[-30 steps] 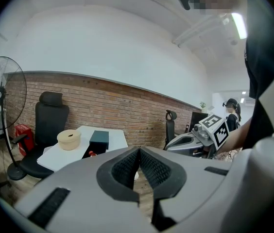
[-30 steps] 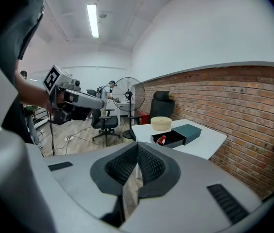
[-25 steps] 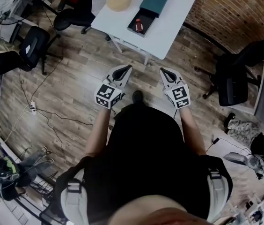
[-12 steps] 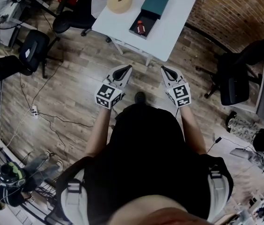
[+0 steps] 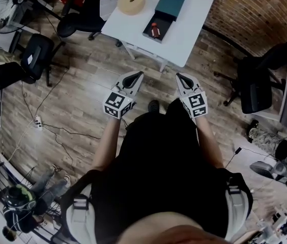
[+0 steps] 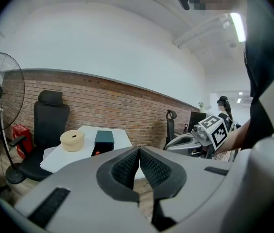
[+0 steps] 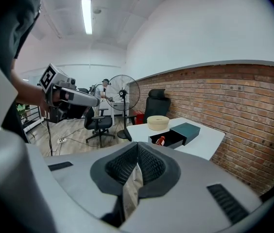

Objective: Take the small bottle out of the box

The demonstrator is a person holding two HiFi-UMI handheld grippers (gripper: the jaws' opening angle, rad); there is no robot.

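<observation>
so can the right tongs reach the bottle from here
Probably not yet: the bottle lies in the open box on the table, well beyond the right tongs. Nothing stands between them.

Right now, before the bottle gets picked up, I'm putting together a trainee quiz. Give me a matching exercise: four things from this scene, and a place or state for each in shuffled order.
Things:
1. small bottle
2. beige roll
3. fan
4. left tongs

Places or states:
A. shut and empty, above the floor, short of the table
B. standing on the floor, left of the table in the head view
C. lying in the open box
D. on the table, beside the box

Pairs: 1-C, 2-D, 3-B, 4-A
</observation>
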